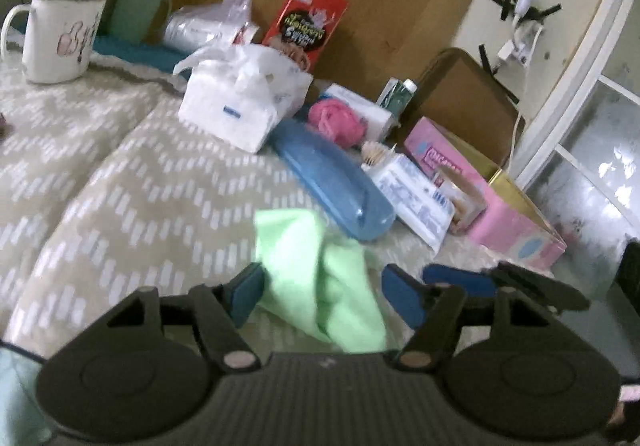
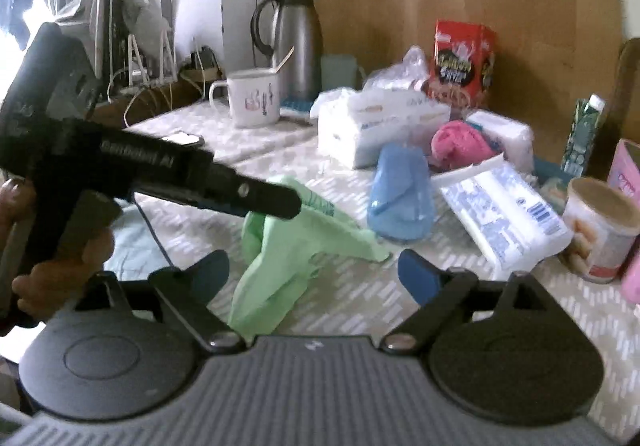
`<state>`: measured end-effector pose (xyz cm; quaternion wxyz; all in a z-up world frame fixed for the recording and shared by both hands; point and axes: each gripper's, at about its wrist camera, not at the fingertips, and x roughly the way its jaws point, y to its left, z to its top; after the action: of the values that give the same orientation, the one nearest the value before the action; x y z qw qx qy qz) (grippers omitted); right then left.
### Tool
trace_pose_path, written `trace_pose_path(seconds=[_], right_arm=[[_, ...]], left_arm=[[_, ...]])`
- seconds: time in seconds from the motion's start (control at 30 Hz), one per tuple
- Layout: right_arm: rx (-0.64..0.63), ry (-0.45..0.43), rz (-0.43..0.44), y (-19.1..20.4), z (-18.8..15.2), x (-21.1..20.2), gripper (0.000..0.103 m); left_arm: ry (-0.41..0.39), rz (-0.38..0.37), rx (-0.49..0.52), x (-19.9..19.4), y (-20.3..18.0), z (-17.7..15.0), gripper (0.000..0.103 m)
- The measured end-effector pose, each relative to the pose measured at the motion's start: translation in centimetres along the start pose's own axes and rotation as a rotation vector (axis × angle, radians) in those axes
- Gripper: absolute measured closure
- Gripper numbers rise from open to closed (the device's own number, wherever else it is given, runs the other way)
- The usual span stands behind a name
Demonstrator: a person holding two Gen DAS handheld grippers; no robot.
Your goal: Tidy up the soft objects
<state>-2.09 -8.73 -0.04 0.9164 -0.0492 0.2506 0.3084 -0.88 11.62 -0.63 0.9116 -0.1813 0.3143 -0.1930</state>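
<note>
1. Two tools work over one green cloth (image 1: 320,278), crumpled on the patterned surface (image 1: 120,185). My left tool (image 1: 322,298) stands spread, its blue pads either side of the cloth.
2. My right tool (image 2: 312,274) is spread too, with the cloth's near fold between its fingers and nothing pinched.
3. I judge the risk is a thin, limp fold slipping from the pads, or both tools colliding, since they sit close over the same cloth.
4. Just beyond lies a smooth blue rounded case (image 1: 336,185), then a glossy wrapped white packet (image 2: 504,213); dragging the cloth could nudge them.
5. Farther back sit a fuzzy pink yarn ball (image 1: 336,121), a soft tissue pack (image 1: 240,101) and a hard enamel mug (image 1: 60,33).
</note>
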Motion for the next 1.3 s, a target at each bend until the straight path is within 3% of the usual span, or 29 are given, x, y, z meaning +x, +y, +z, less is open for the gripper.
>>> trace_pose_path(seconds=[0.07, 0.1, 0.13, 0.17, 0.2, 0.37, 0.43, 0.63, 0.77, 0.8, 0.83, 0.9, 0.97, 1.03, 1.1, 1.3], right_arm=[[0.004, 0.038, 0.017, 0.3, -0.2, 1.6, 0.009], [0.006, 0.067, 0.022, 0.7, -0.1, 2.7, 0.015], [-0.016, 0.055, -0.001, 1.1, -0.1, 2.8, 0.02], [-0.044, 0.047, 0.011, 1.3, -0.1, 2.7, 0.055], [-0.053, 0.047, 0.033, 1.3, -0.1, 2.5, 0.075], [-0.017, -0.062, 0.004, 0.3, -0.9, -0.5, 0.092], [-0.018, -0.124, -0.042, -0.4, -1.0, -1.9, 0.092], [0.002, -0.323, -0.294, -4.0, -0.8, -6.8, 0.092], [0.046, -0.381, -0.44, -8.2, -0.4, -9.4, 0.092], [0.065, -0.389, -0.482, -9.8, -0.3, -10.0, 0.092], [0.08, -0.392, -0.515, -11.2, -0.2, -10.2, 0.092], [0.122, -0.363, -0.567, -14.6, 0.1, -10.1, 0.089], [0.173, -0.323, -0.658, -18.2, 0.0, -9.6, 0.08], [0.243, -0.192, -0.756, -22.4, -0.2, -8.6, 0.018], [0.346, -0.173, -0.774, -25.1, -1.3, -9.2, 0.02], [0.482, -0.364, -0.764, -24.7, -3.3, -12.6, 0.018]], left_arm=[[0.009, 0.006, 0.034, 0.4, -0.7, -0.1, 0.053], [0.03, -0.015, 0.034, 0.7, -0.6, -0.1, 0.076], [0.052, -0.03, 0.02, 1.0, -0.6, -0.1, 0.089], [0.053, -0.04, 0.009, 1.1, -0.7, 0.0, 0.089], [0.052, -0.04, 0.013, 1.0, -1.1, 0.1, 0.089], [0.018, -0.122, 0.098, 0.6, -4.4, 1.4, 0.091], [-0.003, -0.167, 0.139, 1.3, -6.4, 2.3, 0.091], [-0.047, -0.315, 0.259, 5.1, -14.2, 5.7, 0.09], [-0.028, -0.392, 0.31, 9.6, -20.0, 7.8, 0.088], [-0.02, -0.392, 0.315, 10.9, -21.3, 8.2, 0.079], [-0.015, -0.372, 0.322, 12.4, -22.6, 8.7, 0.062], [-0.026, -0.299, 0.318, 14.5, -24.1, 9.0, 0.053], [-0.012, -0.251, 0.291, 16.0, -24.3, 9.1, 0.053], [0.006, -0.256, 0.232, 16.0, -23.2, 8.8, 0.053], [-0.014, -0.274, 0.207, 14.6, -21.3, 8.3, 0.053], [-0.112, -0.166, 0.084, 9.1, -12.9, 7.3, 0.052]])
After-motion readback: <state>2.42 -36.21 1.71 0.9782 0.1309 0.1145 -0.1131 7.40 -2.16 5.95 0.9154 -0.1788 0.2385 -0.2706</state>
